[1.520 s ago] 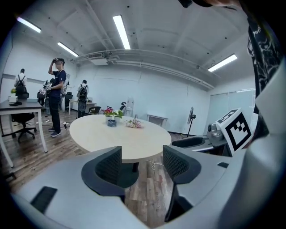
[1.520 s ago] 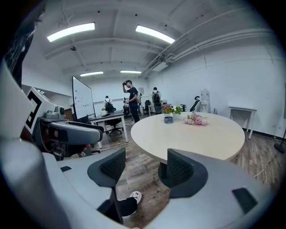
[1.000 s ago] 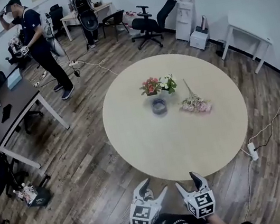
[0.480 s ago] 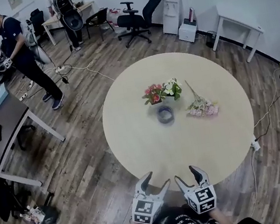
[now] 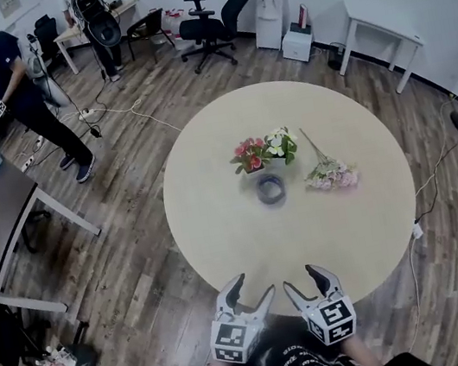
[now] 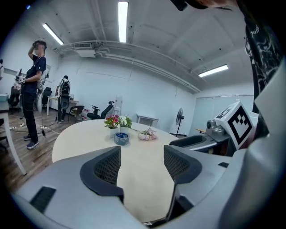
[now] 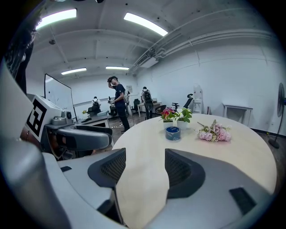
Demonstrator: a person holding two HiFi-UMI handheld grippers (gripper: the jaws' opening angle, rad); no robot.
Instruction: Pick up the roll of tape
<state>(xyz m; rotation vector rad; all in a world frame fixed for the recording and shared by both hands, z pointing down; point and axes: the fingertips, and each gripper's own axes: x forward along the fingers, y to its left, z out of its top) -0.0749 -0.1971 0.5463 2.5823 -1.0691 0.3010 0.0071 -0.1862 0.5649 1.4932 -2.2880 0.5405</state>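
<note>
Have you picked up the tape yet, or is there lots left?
Nothing is done yet. The roll of tape lies flat near the middle of the round table, in front of the flower pots. In hand: the left gripper and right gripper hover at the table's near edge, both open and empty. Left: reach across, close a gripper on the tape and lift it.
</note>
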